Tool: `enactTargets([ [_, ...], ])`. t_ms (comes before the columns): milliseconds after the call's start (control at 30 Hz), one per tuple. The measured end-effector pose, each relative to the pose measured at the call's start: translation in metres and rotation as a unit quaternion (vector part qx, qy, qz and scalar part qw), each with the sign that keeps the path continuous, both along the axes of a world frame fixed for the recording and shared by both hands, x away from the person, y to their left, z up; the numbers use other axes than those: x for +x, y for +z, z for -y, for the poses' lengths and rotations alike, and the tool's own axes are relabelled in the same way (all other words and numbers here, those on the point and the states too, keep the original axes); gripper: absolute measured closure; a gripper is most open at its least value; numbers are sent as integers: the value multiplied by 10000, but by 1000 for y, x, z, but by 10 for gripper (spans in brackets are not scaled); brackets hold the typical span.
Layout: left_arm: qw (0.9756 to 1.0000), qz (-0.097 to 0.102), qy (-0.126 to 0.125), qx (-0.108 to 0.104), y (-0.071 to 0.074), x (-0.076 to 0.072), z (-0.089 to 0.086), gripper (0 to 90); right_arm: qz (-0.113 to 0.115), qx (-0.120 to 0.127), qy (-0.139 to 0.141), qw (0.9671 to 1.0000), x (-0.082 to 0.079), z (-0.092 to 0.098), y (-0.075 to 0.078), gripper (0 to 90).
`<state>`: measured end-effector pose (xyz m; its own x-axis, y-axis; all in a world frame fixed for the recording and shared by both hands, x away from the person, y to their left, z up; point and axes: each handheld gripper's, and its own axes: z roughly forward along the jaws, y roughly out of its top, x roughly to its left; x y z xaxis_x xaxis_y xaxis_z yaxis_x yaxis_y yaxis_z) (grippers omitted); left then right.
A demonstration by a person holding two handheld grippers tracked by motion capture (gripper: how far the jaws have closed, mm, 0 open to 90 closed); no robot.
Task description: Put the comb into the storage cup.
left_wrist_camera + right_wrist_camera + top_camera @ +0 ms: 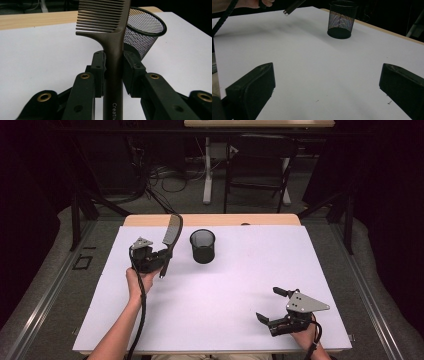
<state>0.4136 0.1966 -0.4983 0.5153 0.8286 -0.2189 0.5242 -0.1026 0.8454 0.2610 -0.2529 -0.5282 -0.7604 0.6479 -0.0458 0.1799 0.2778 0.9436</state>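
In the high view, your left gripper (pixel 161 257) sits in the upper left part of the frame and its jaws are closed on the handle of the dark comb (pixel 172 236). The comb stands higher in the frame than the gripper body. Its long axis runs from lower left to upper right, teeth end at the top, and the thin handle tip hangs below the jaws. Just to the right of it stands the black mesh cup (pixel 203 245) on the white table sheet (pixel 225 290). Your right gripper (pixel 274 308) is in the lower right, well apart from the comb, with its jaws spread wide and nothing between them.

In the left gripper view, the comb (pixel 112 50) rises straight up the middle of the frame. The two black pads press its smooth, matte brown handle from both sides. The teeth are fine and parallel and point to the left. Behind it on the right is the mesh cup (pixel 145 32), round, made of wire netting.

In the right gripper view, the jaws stand far apart over the bare sheet (pixel 312 75). The handle end of the comb (pixel 293 6) is at the top left, and the cup (pixel 340 21) is at the top centre.
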Motion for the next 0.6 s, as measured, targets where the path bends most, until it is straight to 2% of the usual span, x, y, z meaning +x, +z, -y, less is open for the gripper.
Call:
enactTargets([
  [133,9999,80,57,-119,2,0,-1,725,-21,-17,3,10000,0,0,0,0],
  [600,9990,336,35,-291,3,0,3,724,3,-13,36,10000,0,0,0,0],
])
